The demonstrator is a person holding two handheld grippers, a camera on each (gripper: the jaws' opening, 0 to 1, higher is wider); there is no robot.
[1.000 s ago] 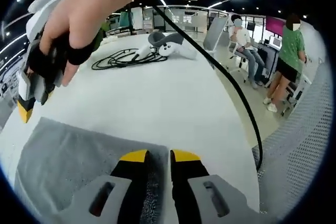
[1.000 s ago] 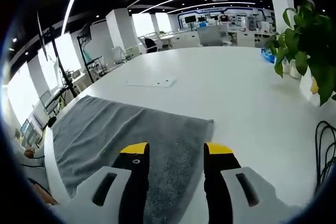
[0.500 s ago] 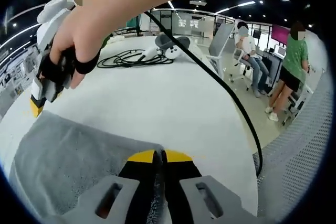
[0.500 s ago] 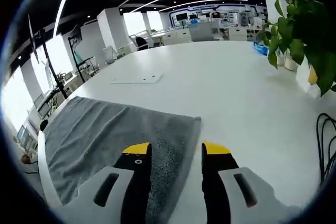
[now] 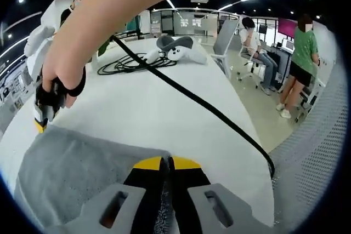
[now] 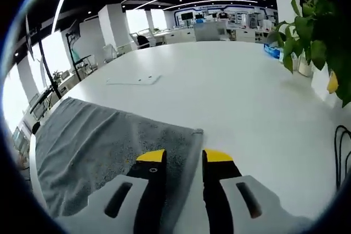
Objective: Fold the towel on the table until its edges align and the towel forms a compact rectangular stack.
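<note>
A: What does the left gripper view give?

B: The left gripper, grey with yellow tips, has its jaws clenched on the near edge of the grey terry towel, which lies flat on the white table. Up on the left, a person's hand holds the right gripper down at the towel's far corner; its jaws are too hidden there to judge. A black cable runs across the table from that hand. Further back lie a coil of black cable and a white and grey headset. Two people are by desks on the right.

A: And the right gripper view?

B: The right gripper straddles the towel's edge near a corner, one jaw over the cloth and the other just past it on bare table. The jaws stand slightly apart, not yet pinched on the cloth. A flat white sheet lies beyond the towel, and a green leafy plant stands at the right.
</note>
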